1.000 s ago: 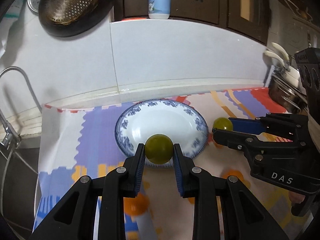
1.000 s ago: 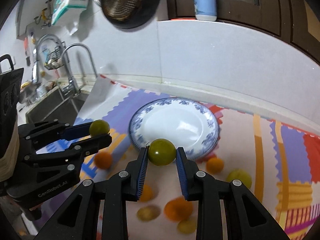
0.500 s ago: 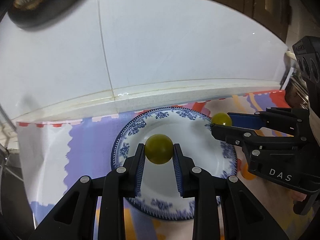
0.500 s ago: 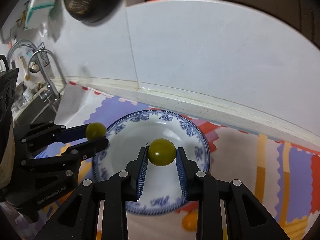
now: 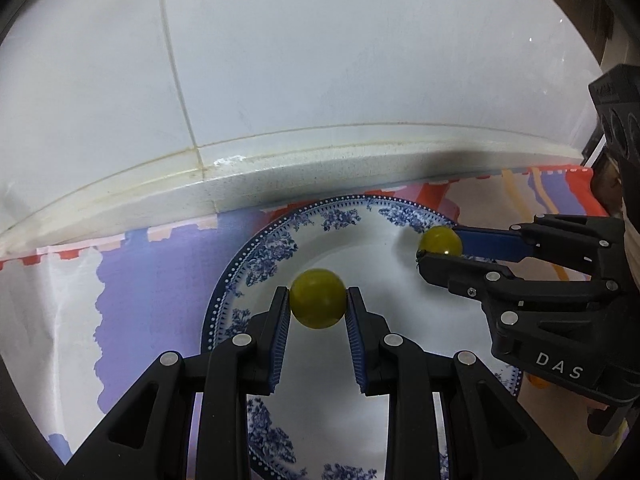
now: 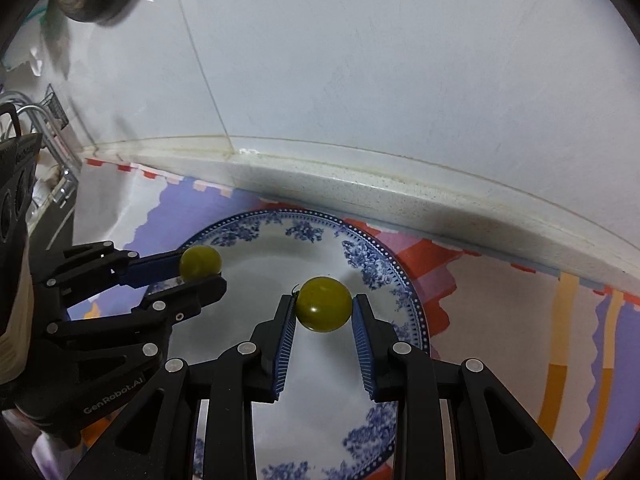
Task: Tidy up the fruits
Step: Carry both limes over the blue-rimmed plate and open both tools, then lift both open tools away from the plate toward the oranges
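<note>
My left gripper [image 5: 318, 304] is shut on a small round green fruit [image 5: 317, 298] and holds it over the left part of a white plate with a blue floral rim [image 5: 280, 236]. My right gripper [image 6: 323, 308] is shut on a second green fruit [image 6: 323, 304] over the same plate [image 6: 384, 264]. Each gripper shows in the other's view: the right one [image 5: 438, 246] with its fruit [image 5: 440, 241] over the plate's right side, the left one [image 6: 202, 266] with its fruit [image 6: 200, 263] over the plate's left rim. The plate's bare middle holds nothing that I can see.
The plate lies on a purple, red and orange patterned mat [image 5: 160, 264] close to the white tiled wall [image 5: 320, 60] and its speckled ledge [image 6: 360, 184]. A tap and sink edge [image 6: 48, 160] show at far left. An orange fruit [image 5: 534, 380] peeks out behind the right gripper.
Both grippers moved forward and down with their green fruits, from the plate's near edge to over its middle. The wall is closer, and the loose fruits on the mat have dropped out of view.
</note>
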